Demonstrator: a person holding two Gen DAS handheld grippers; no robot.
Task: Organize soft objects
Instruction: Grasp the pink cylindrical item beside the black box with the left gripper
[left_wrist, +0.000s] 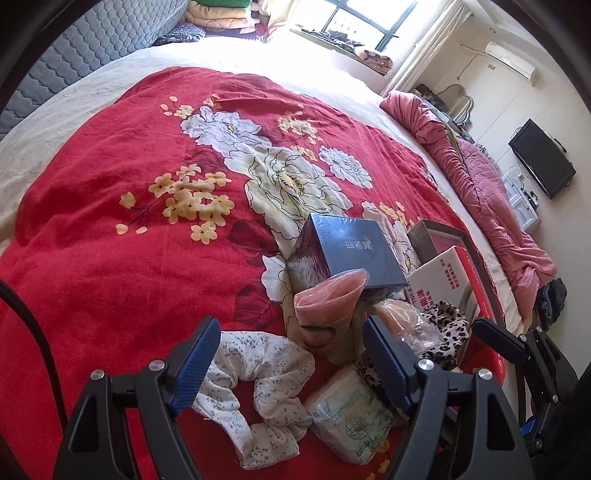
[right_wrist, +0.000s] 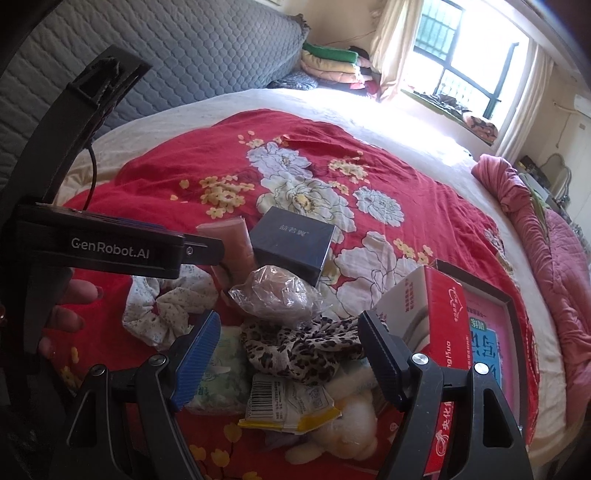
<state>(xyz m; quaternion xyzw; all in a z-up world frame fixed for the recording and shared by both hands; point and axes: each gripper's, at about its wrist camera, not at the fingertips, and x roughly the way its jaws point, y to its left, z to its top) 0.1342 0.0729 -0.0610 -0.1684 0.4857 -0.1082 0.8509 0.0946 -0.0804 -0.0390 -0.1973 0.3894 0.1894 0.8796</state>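
The red flowered blanket (left_wrist: 110, 258) covers most of the bed, and all the small things lie together on its near part, around the dark blue box (left_wrist: 351, 247), which I take as the landmark. To the right of this box stands a red and white carton (right_wrist: 439, 314), stiff like the box, so I judge that both are not the soft things of the task. In front of the box and to its left lies the white flowered scrunchie (left_wrist: 258, 391), a loose ring of cloth, very light and soft; it will fold under the fingers, so it is best to pinch one thick gathered part of the ring. Just in front of the box leans a pink soft roll (left_wrist: 325, 310). In front of the box and to the right lies the leopard scrunchie (right_wrist: 306, 347), also light and limp, beside a crinkled plastic bag (right_wrist: 273, 295) that looks slippery. Nearer than the leopard scrunchie are a green tissue pack (left_wrist: 347, 413) and a cream plush toy (right_wrist: 347, 421), both easy to squeeze. The left gripper (left_wrist: 291, 369) hovers with its fingers wide apart, holding nothing, above the flowered scrunchie and the tissue pack. The right gripper (right_wrist: 291, 365) is also spread wide and empty, above the leopard scrunchie.
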